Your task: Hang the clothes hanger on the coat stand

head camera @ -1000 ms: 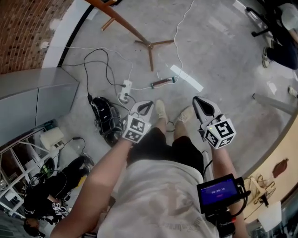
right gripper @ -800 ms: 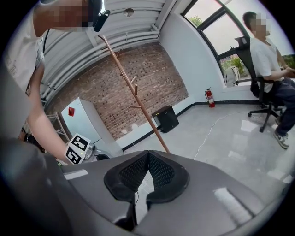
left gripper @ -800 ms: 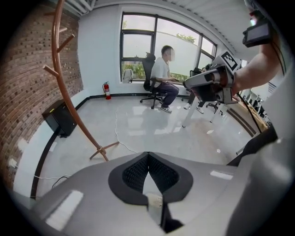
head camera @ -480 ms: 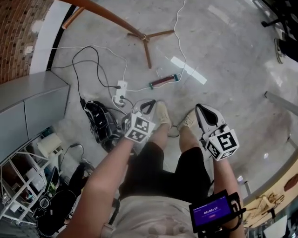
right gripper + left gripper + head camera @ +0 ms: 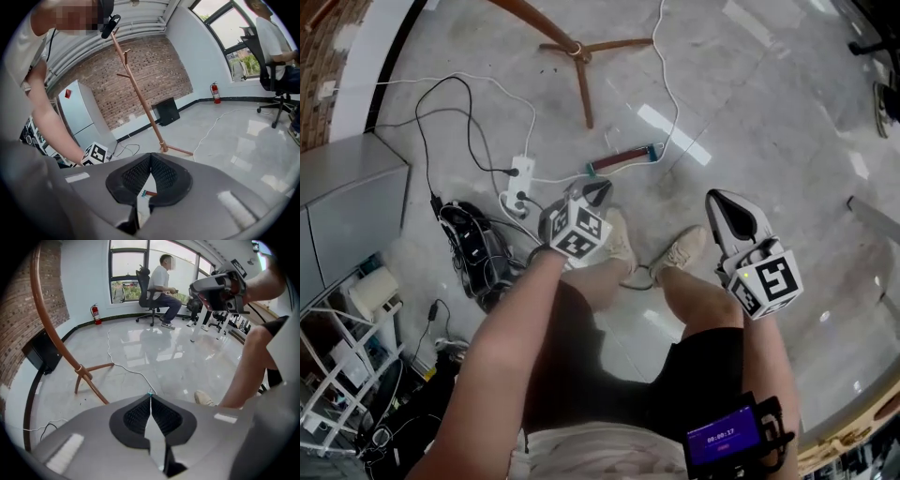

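The left gripper (image 5: 600, 190) is pointing steeply down toward the floor, its bare forearm reaching forward, jaws pressed together with nothing between them. The right gripper (image 5: 719, 199) is tilting down more gently and is also clenched and empty. The clothes hanger (image 5: 624, 158), a reddish bar with teal ends, is lying flat on the floor near the coat stand (image 5: 578, 54), on the person's side of its legs, apart from both grippers. The stand's pole is running off the head view's top edge. The hanger's hook is too small to make out.
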Motion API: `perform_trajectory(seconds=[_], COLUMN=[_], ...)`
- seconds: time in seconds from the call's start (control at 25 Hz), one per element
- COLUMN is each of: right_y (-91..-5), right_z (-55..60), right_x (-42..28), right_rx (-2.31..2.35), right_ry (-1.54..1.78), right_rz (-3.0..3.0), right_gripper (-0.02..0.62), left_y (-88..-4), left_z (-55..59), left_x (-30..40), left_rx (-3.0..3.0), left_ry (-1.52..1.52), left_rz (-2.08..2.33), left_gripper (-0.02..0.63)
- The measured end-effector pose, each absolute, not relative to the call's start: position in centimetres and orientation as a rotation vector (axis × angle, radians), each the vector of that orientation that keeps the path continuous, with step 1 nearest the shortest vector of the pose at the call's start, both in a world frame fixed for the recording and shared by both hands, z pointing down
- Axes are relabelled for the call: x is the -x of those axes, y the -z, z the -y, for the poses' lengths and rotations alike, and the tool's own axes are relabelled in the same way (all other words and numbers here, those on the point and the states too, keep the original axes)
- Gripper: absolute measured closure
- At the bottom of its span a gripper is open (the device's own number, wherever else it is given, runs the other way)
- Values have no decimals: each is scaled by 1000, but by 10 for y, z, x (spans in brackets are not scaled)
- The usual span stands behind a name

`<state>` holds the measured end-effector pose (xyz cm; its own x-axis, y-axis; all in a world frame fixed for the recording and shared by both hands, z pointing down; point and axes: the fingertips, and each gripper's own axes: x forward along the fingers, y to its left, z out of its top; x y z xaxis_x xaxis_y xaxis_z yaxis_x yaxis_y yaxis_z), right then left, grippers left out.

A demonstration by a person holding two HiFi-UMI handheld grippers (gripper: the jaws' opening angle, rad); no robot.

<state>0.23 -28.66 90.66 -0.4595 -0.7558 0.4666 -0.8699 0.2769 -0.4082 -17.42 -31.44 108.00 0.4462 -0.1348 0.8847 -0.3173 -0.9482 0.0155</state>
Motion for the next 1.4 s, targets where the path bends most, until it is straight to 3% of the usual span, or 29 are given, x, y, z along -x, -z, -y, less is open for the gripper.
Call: perform_trajectory(seconds=[0.44,0.88,1.16,1.4], right_y=[-983,-1042,-1054,-1052], right_z=[337,370,383,388], right_x=[31,30,23,9], right_rx=[-1323,-1209,-1229,-1305], right_ry=[-871,-800,-732,-711], right_rz=[2491,2545,2548,2532], right_gripper=[581,581,581,581], left_y=[-1234,-1369,-1417,-1431], left_z=[331,328,330,326], left_x=[180,204,210,209], left_rx=[-2463,-2331,-2333,-2343], left_ry=[-1694,-1924,-2047,-2133], left_rz=[292,233,141,45], left_gripper=[564,470,434,447])
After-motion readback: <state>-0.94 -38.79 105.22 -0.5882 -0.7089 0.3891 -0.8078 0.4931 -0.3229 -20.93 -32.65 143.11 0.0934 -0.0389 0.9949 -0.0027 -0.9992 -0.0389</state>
